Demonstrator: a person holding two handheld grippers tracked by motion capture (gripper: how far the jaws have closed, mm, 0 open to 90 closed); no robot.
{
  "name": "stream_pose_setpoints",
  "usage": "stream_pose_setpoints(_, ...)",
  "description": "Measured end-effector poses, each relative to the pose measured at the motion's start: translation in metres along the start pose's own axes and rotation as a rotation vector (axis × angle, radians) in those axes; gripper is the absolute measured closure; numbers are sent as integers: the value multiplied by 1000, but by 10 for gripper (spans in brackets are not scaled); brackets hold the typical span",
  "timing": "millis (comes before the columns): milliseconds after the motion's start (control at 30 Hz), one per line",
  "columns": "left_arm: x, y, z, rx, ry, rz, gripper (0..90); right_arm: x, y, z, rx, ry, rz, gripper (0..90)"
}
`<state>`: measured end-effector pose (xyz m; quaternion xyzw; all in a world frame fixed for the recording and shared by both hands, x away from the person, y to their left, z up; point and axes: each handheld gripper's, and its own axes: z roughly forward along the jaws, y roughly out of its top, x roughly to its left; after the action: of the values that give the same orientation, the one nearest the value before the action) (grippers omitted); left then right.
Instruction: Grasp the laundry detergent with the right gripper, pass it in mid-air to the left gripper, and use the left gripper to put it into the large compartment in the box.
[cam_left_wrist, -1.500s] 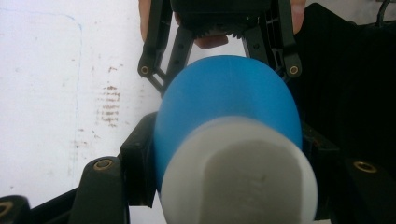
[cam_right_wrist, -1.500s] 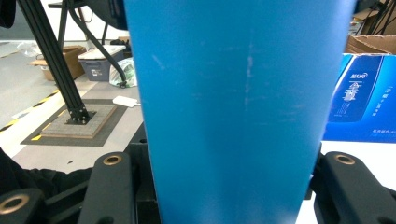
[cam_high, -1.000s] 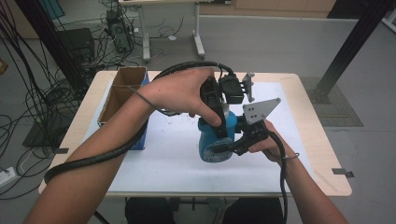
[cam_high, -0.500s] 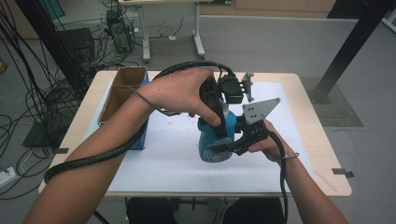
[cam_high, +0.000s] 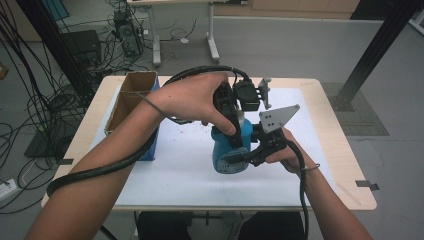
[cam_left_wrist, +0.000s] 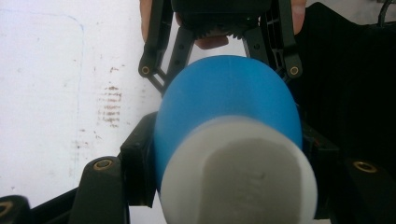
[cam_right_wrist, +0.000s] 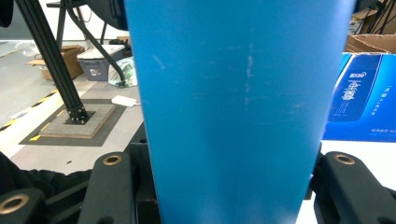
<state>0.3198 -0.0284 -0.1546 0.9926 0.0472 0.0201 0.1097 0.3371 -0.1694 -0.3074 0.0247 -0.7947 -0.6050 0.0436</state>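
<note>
A blue bottle with a white cap stands upright on the white mat at the middle of the table. My left gripper comes down from above and is shut on the bottle's top, its jaws pressing on both sides just below the cap. My right gripper reaches in level from the right and is shut on the bottle's lower body. In the right gripper view the blue wall of the bottle sits between its jaws.
An open cardboard box with a blue printed side stands at the table's left rear. Thick black cables trail from both grippers. The wooden table edge lies to the right; a black post stands beyond.
</note>
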Motion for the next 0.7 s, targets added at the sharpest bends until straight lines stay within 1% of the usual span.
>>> stream_pose_setpoints(367,-1,0,0,1,4,-11,378,0,0,0,-2,2,-2,440)
stream_pose_setpoints(700,-1,1,-1,-6,10,-11,378,-1,0,-1,-4,3,0,440)
